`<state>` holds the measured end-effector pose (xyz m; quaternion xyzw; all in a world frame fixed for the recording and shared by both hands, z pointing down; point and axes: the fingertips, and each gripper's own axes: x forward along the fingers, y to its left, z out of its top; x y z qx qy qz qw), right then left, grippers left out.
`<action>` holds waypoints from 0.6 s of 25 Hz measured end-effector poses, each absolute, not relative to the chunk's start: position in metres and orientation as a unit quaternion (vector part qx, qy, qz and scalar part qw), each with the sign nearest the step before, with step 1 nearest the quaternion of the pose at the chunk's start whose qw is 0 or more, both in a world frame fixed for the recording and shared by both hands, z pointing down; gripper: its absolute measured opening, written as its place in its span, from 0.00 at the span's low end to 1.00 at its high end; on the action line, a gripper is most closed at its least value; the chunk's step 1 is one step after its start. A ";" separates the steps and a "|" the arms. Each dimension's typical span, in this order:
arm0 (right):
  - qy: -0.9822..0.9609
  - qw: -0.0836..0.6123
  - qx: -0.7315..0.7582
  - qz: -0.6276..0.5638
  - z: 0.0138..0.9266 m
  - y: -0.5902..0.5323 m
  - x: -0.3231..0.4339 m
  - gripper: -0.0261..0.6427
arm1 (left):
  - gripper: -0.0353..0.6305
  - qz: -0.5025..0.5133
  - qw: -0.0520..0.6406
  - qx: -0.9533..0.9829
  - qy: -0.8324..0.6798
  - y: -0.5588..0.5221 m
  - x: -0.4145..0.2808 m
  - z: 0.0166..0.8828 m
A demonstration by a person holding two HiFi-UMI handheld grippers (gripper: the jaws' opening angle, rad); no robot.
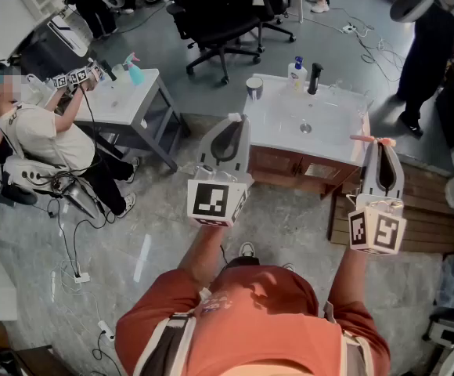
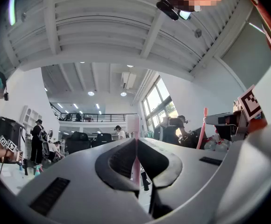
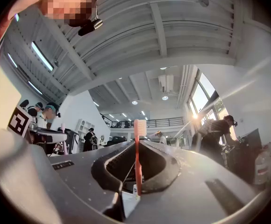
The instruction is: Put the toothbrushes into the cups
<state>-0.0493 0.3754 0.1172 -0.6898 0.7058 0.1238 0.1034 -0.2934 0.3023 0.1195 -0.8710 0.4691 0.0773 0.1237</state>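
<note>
Grip status: both loaded

Left gripper (image 1: 237, 121): fingers clamped on pale pink toothbrush (image 2: 135, 153), upright. Cup (image 1: 254, 88): on desk (image 1: 336, 120) with sink, back left corner. Right gripper (image 1: 381, 146): fingers clamped on red toothbrush (image 3: 137, 157), upright.

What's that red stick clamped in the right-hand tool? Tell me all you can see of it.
It is a toothbrush: a slim coral-red handle, plastic by its look, topped by a pale bristle head. The right gripper is shut on the handle, with a jaw pressing from each side. In that gripper's view the brush stands upright, its head poking past the jaw tips. It is held in the air near the white washbasin counter and touches nothing else.
</note>
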 end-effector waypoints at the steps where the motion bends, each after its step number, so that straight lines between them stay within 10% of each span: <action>1: 0.706 0.104 -0.690 0.123 0.117 0.376 -0.051 0.08 | 0.10 0.077 0.125 -0.871 0.468 0.304 -0.294 0.119; 15: 0.708 0.098 -0.687 0.127 0.119 0.371 -0.068 0.08 | 0.09 0.085 0.118 -0.874 0.463 0.302 -0.303 0.119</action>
